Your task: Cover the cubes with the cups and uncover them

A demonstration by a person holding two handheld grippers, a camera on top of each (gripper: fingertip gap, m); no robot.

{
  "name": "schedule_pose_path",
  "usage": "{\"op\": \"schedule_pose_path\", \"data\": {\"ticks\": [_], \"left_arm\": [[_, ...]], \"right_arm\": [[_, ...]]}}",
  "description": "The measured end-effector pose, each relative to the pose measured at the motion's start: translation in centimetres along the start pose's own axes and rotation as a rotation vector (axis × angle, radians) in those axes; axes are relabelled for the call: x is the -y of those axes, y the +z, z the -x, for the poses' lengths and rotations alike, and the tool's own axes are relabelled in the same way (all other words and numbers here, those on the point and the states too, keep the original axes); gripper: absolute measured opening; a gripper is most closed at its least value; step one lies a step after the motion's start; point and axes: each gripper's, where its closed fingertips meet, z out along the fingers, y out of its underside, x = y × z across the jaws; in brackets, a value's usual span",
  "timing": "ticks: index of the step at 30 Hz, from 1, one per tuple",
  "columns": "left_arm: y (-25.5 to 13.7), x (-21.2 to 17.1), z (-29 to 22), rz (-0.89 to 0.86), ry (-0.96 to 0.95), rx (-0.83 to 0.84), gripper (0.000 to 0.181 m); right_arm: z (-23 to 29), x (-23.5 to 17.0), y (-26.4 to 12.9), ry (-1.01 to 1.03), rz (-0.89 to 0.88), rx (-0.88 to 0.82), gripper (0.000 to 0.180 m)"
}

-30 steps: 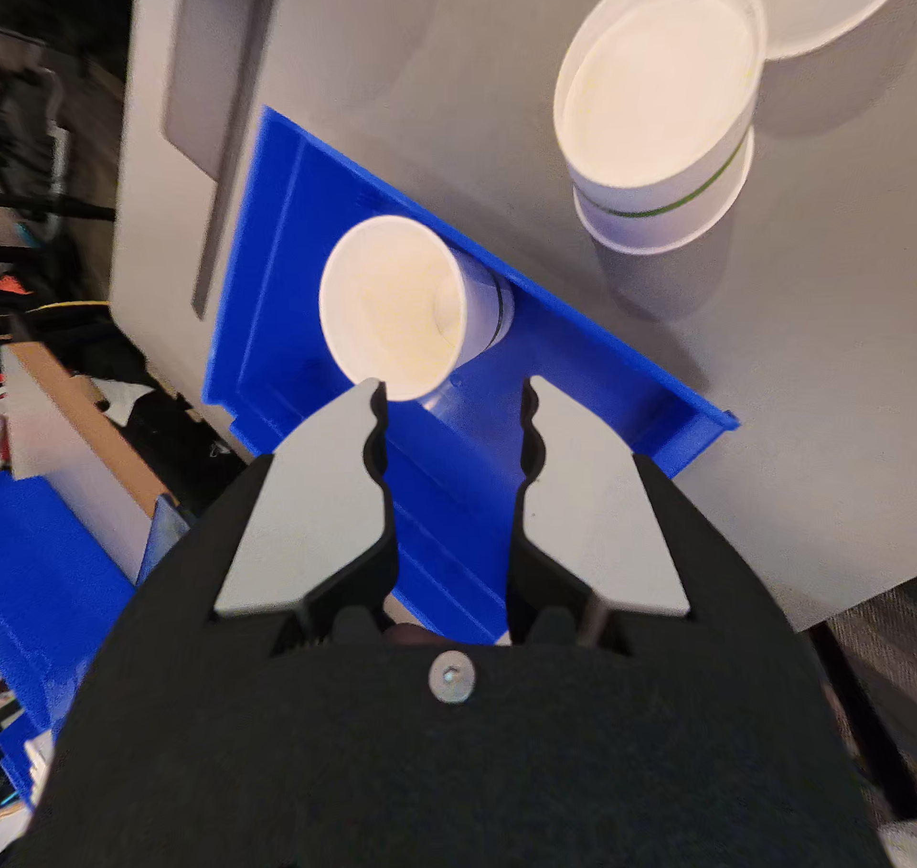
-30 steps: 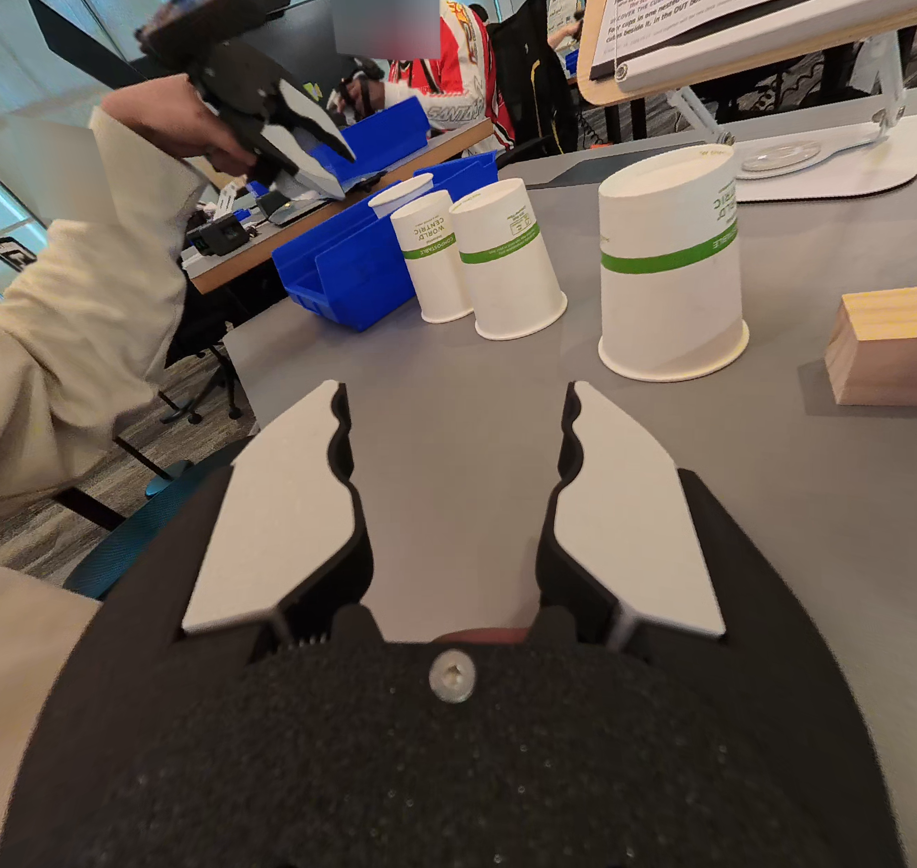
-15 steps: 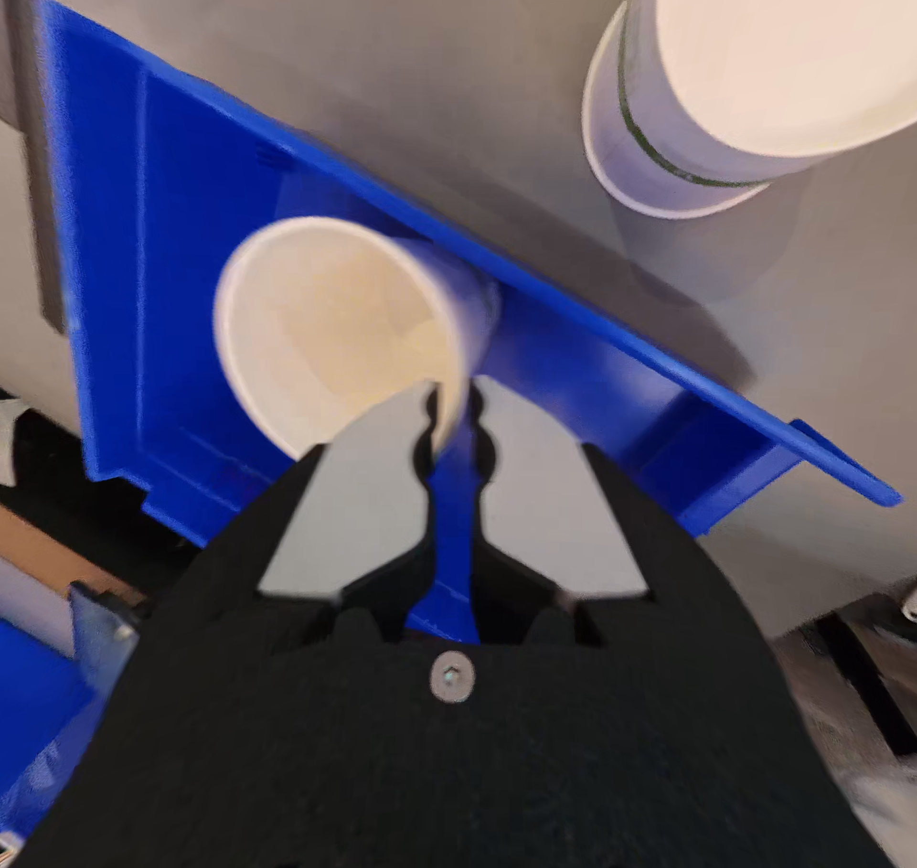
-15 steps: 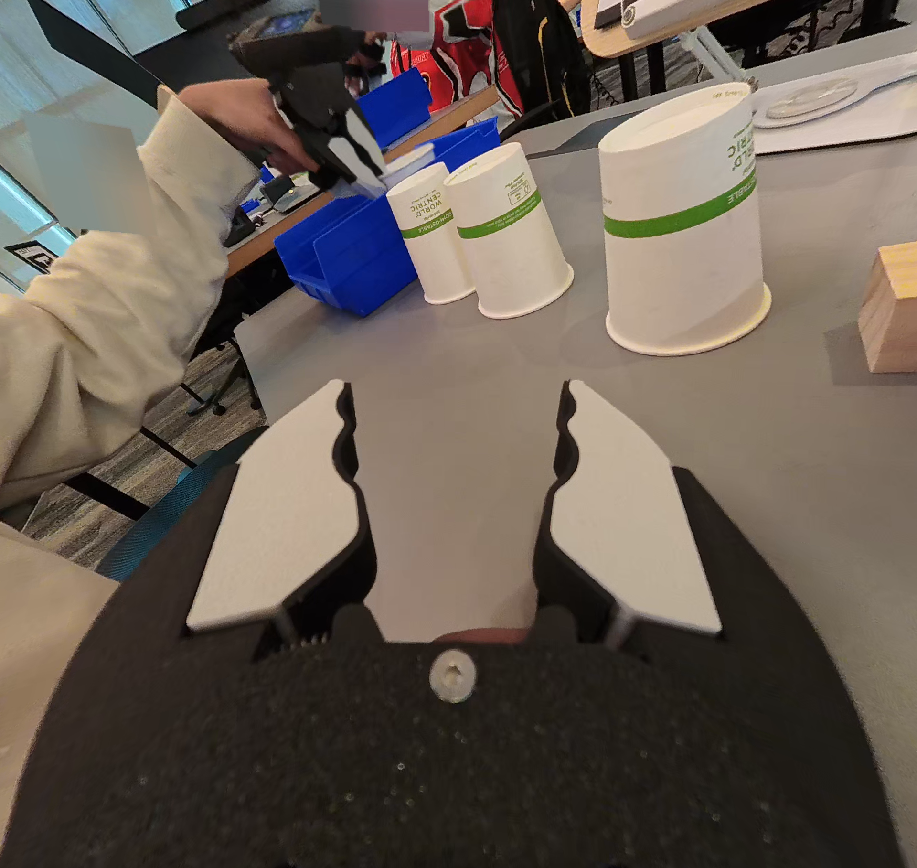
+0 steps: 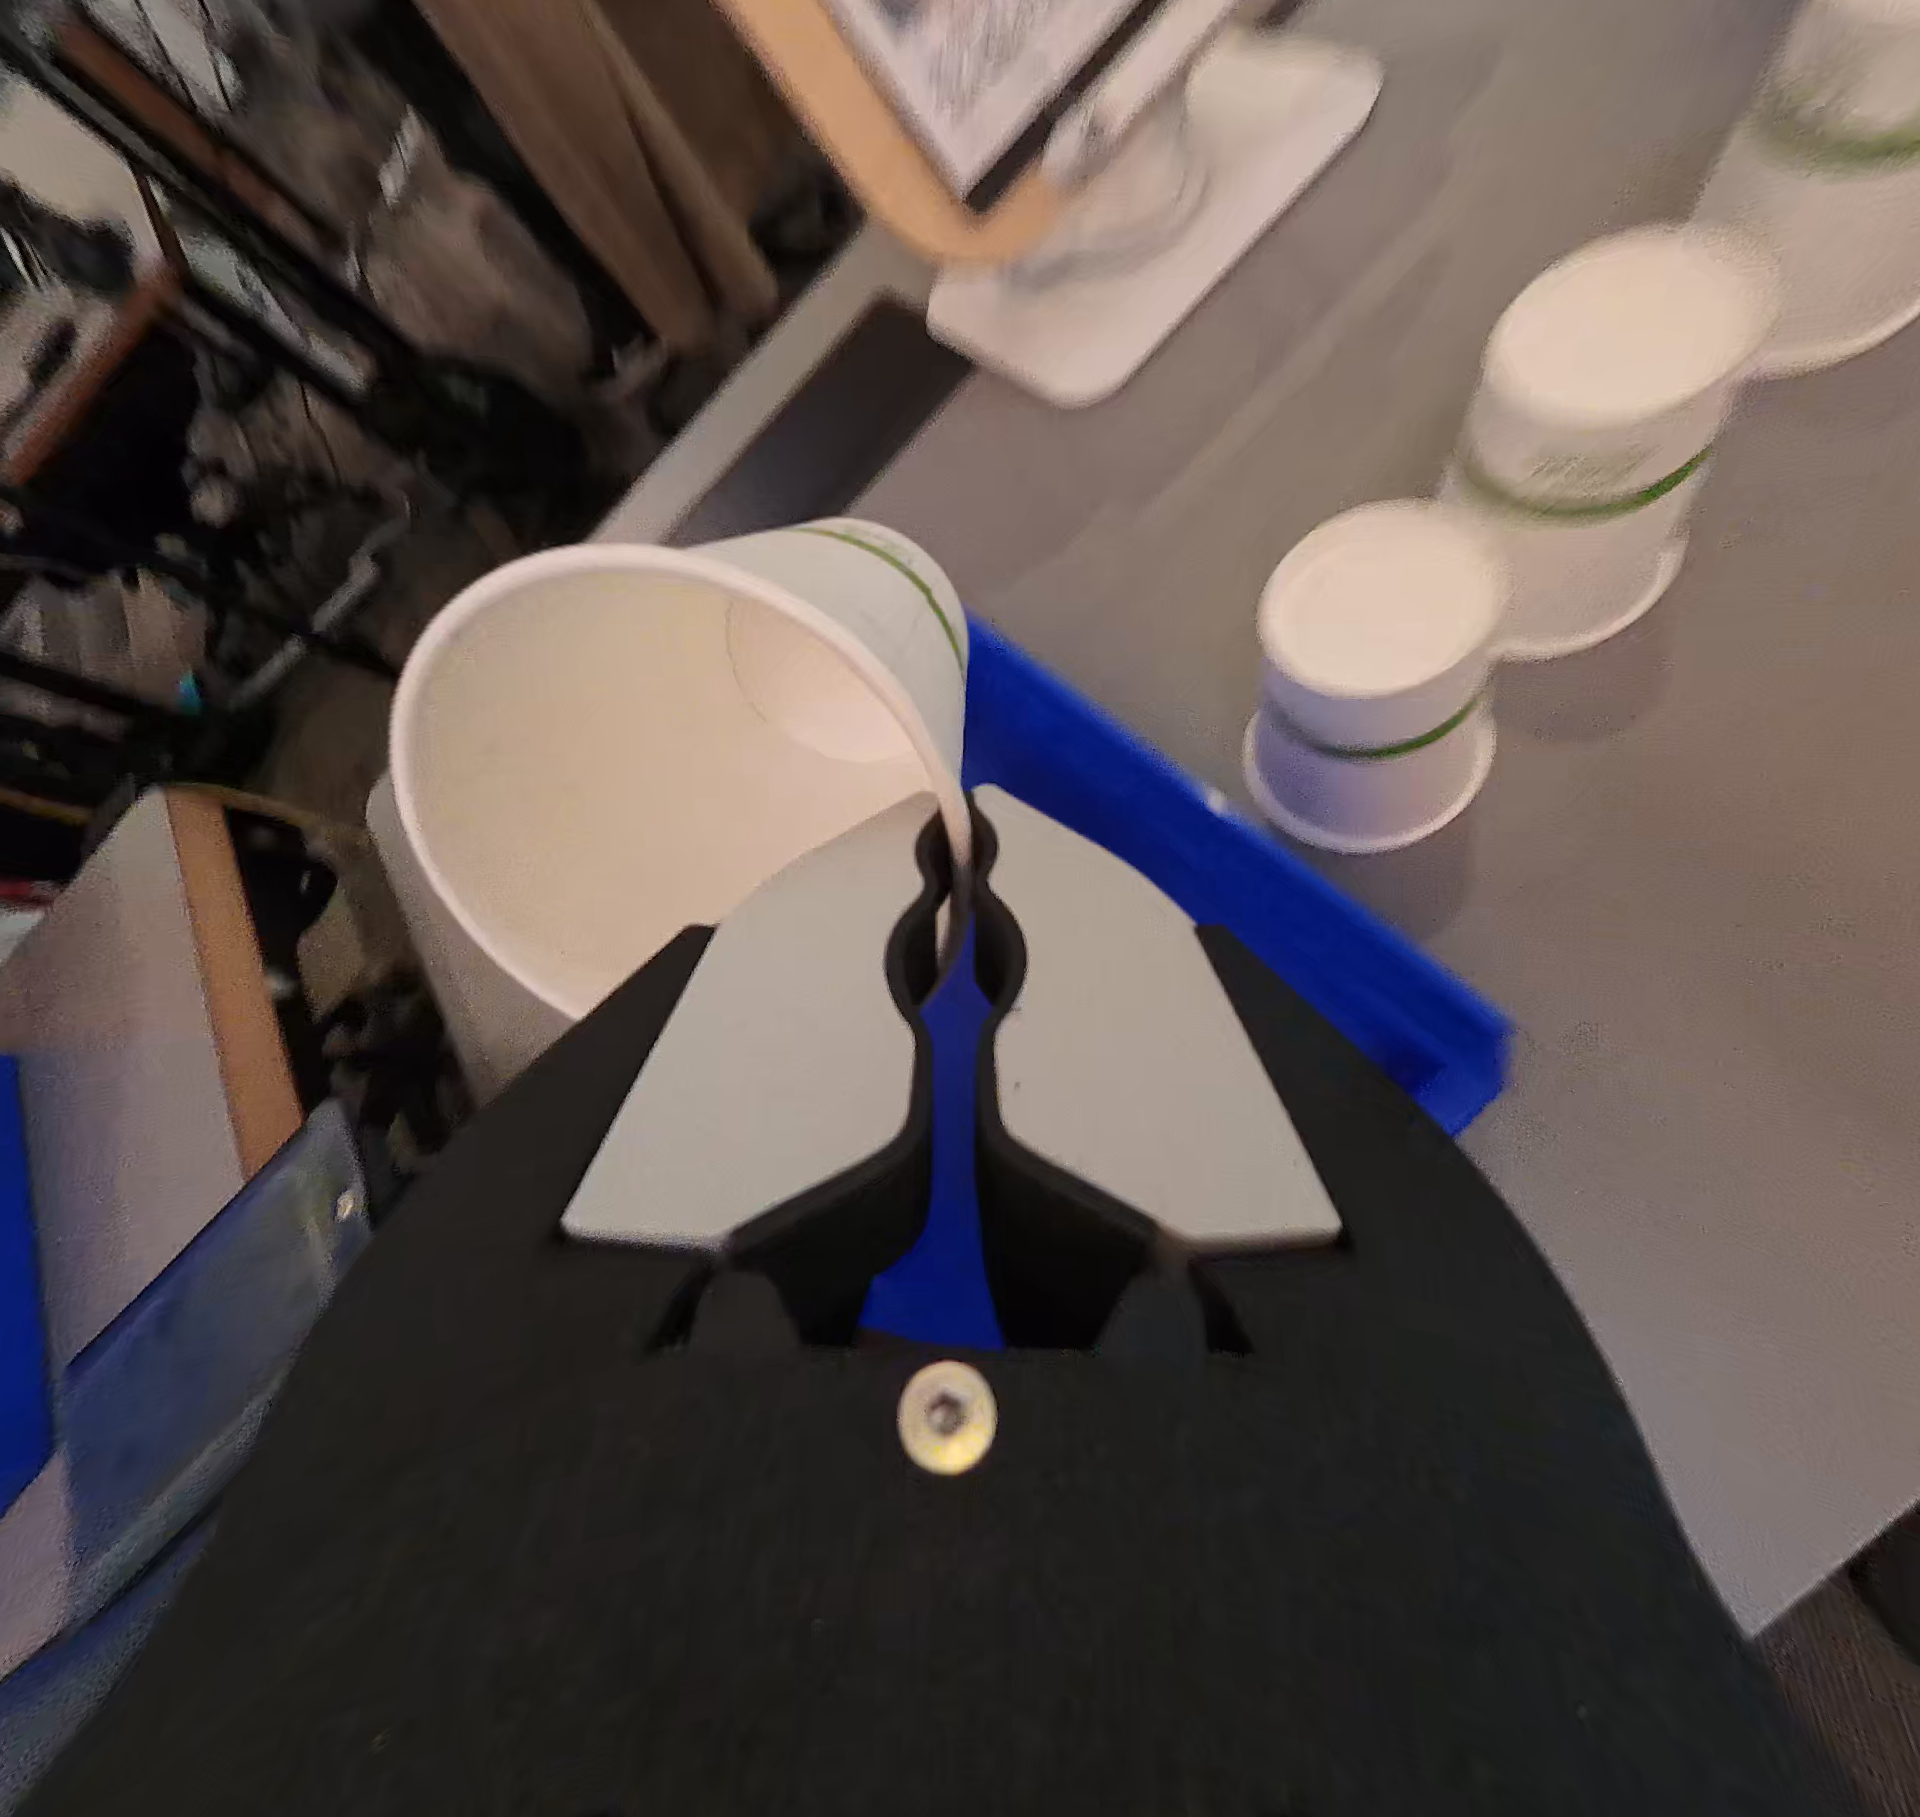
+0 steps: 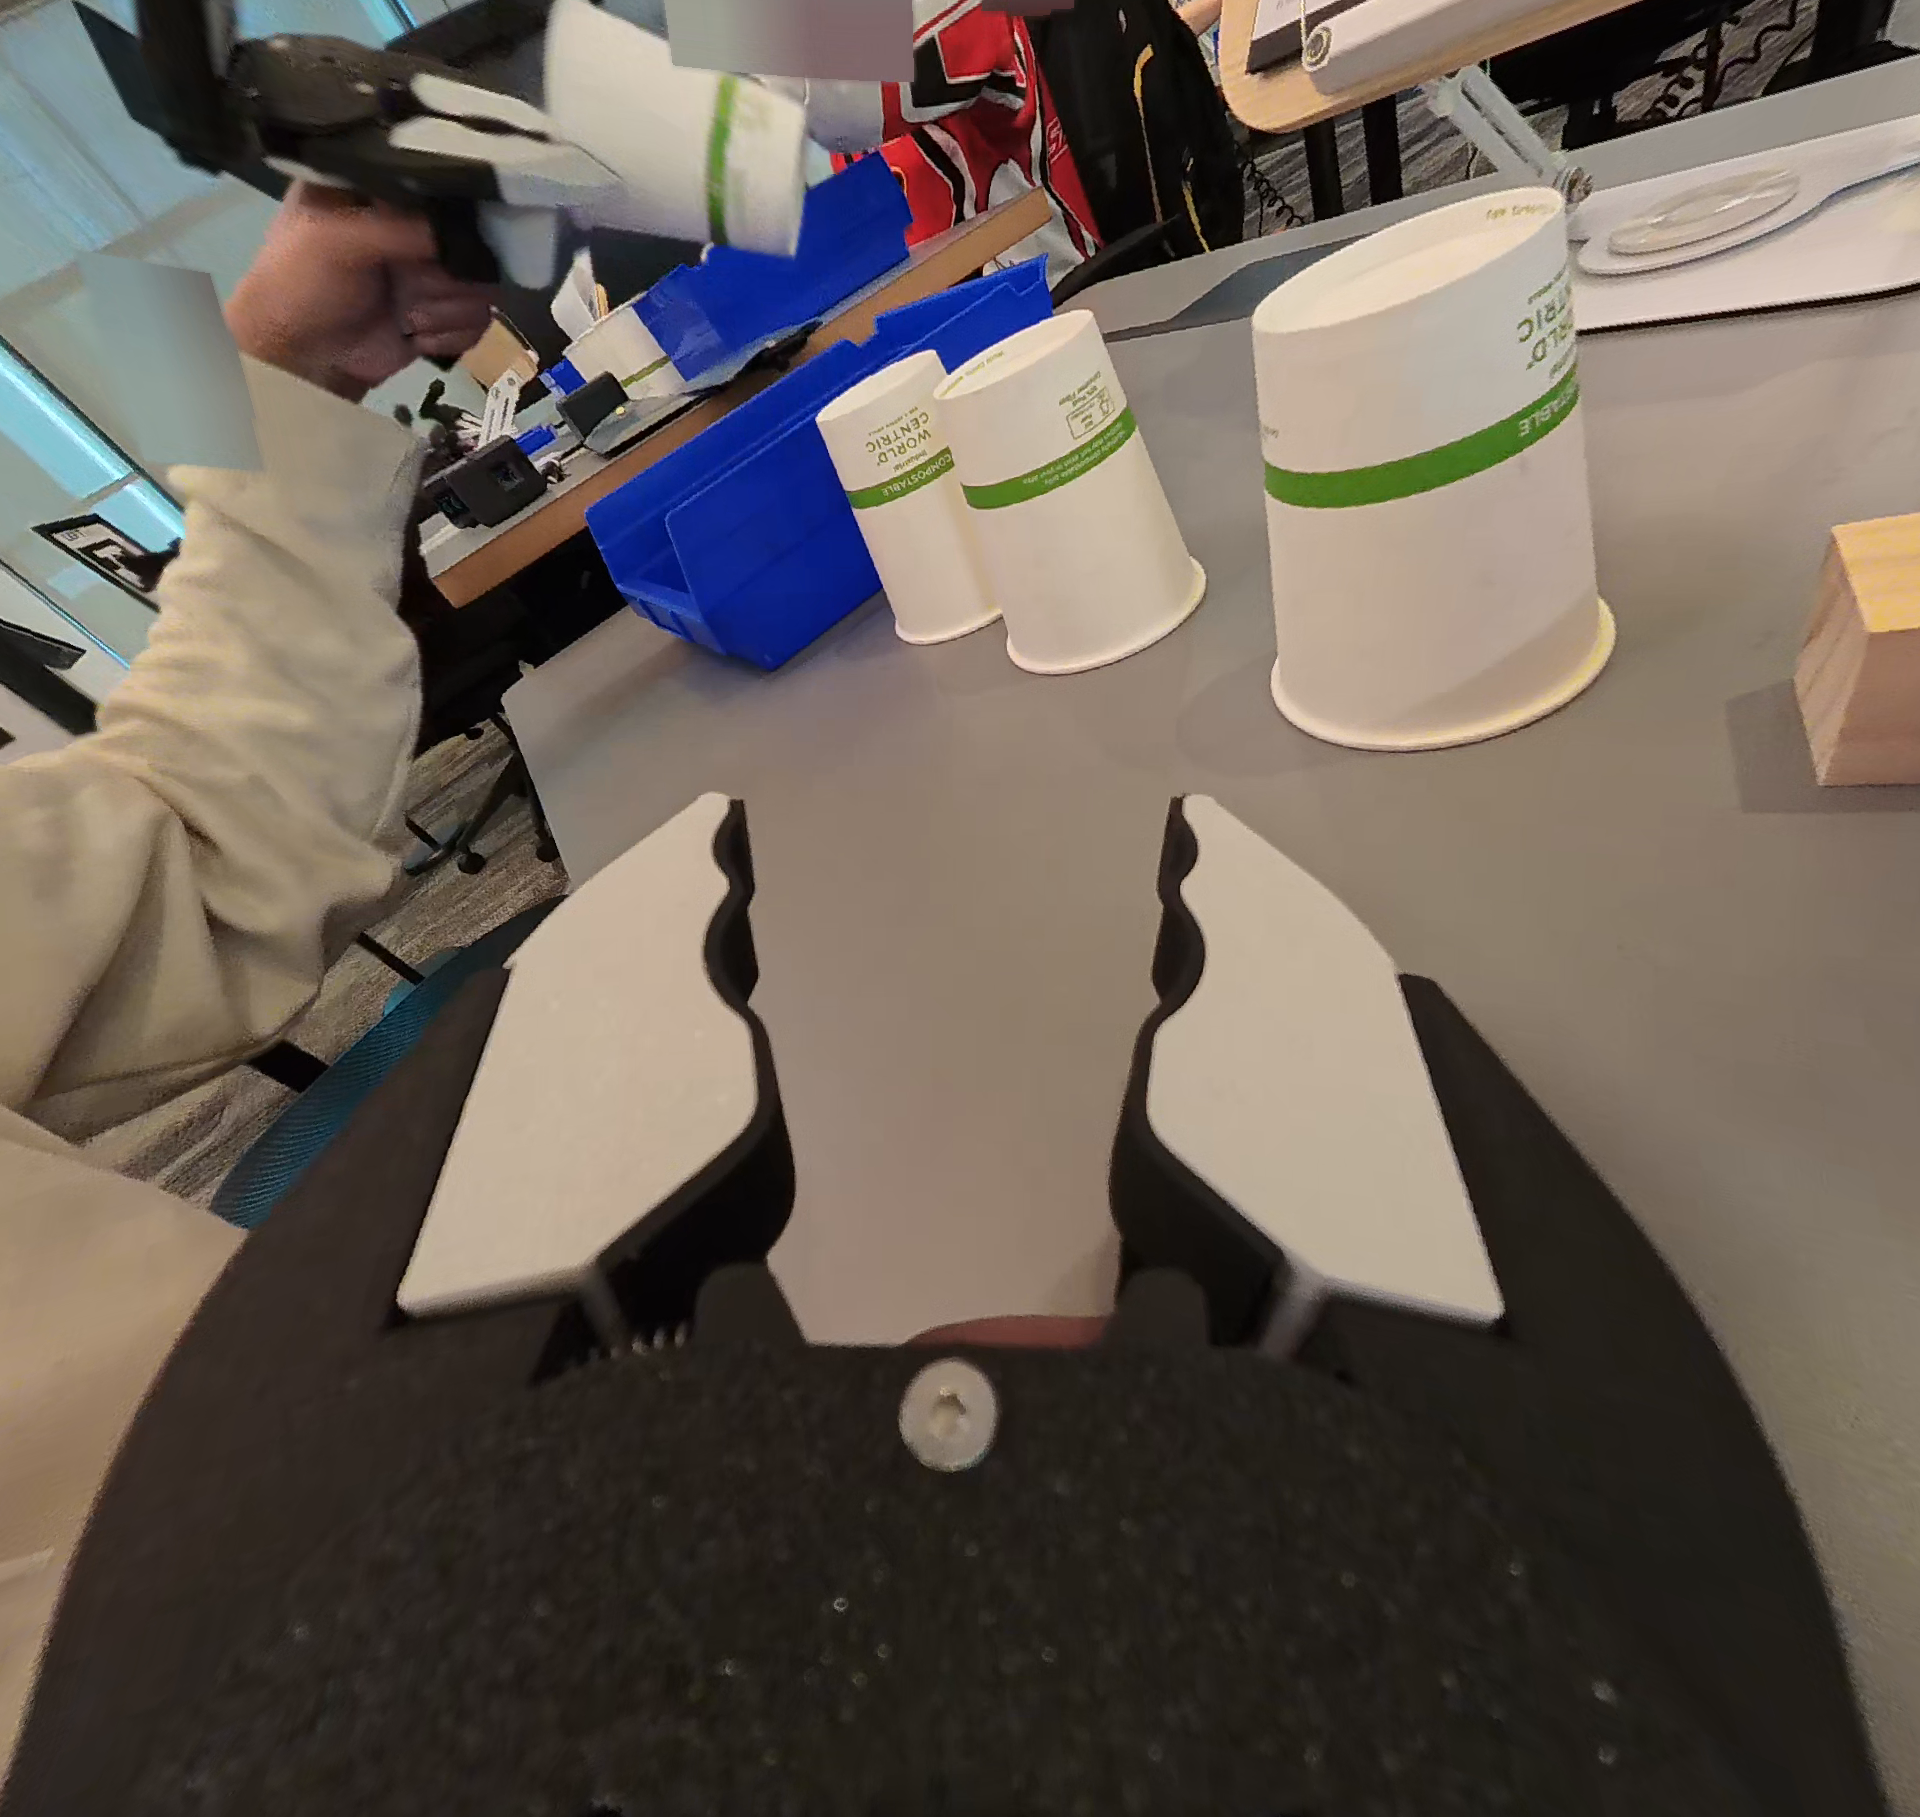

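While the left gripper (image 5: 961, 858) pinches the rim of a white paper cup (image 5: 665, 728) between its pressed-together fingers, the cup hangs in the air, tipped on its side with its open mouth facing the camera and a thin green band near its base. Seen from the right wrist view, that same gripper (image 6: 499, 157) is raised high above the far left end of the grey table (image 6: 935, 832), held by a hand (image 6: 343, 313) in a cream sleeve (image 6: 208, 728), with the cup (image 6: 675, 146) lying roughly level and clear of everything below.

Beneath it, a blue plastic bin (image 6: 748, 541) sits at the table's far left corner. Just beside the bin stand three upturned white cups with green bands: a small cup (image 6: 914, 500) touching or nearly touching a medium cup (image 6: 1070, 510), then a large cup (image 6: 1423, 510) set apart from them toward the right. In the left wrist view these three (image 5: 1361, 666) are blurred. At the right edge of the table lies a wooden cube (image 6: 1870, 655), uncovered and only partly in frame.

Low over the near edge of the table, the right gripper (image 6: 956, 832) has its fingers spread wide with nothing between them. Toward the back right, a white stand base (image 6: 1714, 229) rests on the table under a tilted board (image 6: 1455, 22).
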Motion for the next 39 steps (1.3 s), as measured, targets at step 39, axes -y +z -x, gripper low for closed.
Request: {"op": "schedule_pose_path", "data": {"ticks": [39], "left_arm": [[-0.4, 13.7, -32.0, -0.783, -0.148, -0.709, 0.0]], "right_arm": [[6.9, 11.2, 5.9, 0.467, -0.426, 0.49, 0.092]]}}
